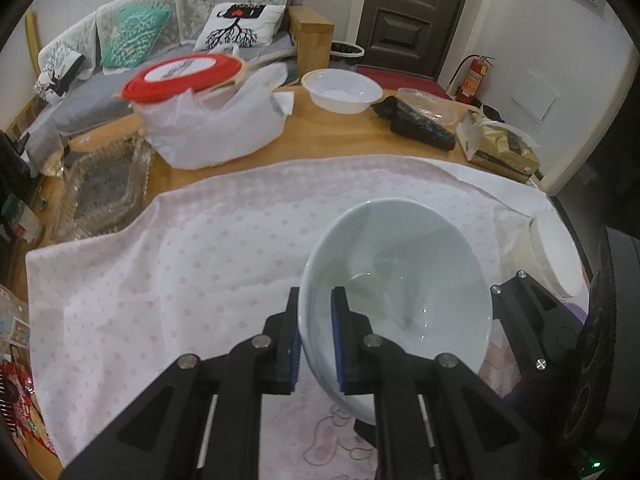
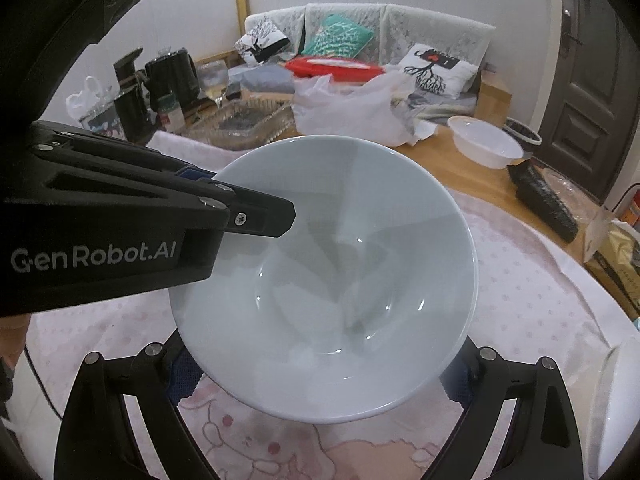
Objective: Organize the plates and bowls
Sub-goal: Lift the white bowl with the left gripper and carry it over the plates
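Counted: two bowls, one pale ceramic bowl at lower centre, one white plastic bowl at upper centre; three sofa cushions.

Pale glossy bowl empty, tilted, raised above pink cloth.

Both tools are matte black plastic with silver round-head screws. The left gripper has blue ribbed pads and white "GenRobot.AI" lettering on its housing. The right gripper carries dark blue textured pads.

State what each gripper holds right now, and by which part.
The left gripper pinches the white bowl by its rim, one finger inside the wall and one outside. The right gripper spans the bowl's outer sides; whether it grips cannot be told.
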A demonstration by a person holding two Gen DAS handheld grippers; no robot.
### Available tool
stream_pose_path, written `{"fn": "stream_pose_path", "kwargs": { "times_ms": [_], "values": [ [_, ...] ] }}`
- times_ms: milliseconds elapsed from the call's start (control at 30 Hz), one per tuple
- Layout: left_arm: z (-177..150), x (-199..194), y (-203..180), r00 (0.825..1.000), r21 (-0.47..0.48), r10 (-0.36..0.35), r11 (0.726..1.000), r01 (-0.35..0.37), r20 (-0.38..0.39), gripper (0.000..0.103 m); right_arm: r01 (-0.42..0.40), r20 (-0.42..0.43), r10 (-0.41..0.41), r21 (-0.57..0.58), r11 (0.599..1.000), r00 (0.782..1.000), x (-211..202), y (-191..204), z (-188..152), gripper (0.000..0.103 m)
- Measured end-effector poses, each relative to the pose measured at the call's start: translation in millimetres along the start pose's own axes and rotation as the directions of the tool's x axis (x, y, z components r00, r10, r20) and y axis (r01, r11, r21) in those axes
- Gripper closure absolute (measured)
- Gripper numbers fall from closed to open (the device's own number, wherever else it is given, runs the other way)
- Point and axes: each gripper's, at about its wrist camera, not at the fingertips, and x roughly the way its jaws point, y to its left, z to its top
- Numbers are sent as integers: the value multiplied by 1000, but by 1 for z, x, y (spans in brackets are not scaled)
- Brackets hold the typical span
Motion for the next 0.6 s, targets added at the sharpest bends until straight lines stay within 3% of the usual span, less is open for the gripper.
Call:
{"fn": "stream_pose_path", "kwargs": {
  "times_ms": [600],
  "values": [
    [17,-33,-85,999,87,-8,996,3,50,94,51,73,-54,44,998,996,-71,-42,-18,11]
  ]
}}
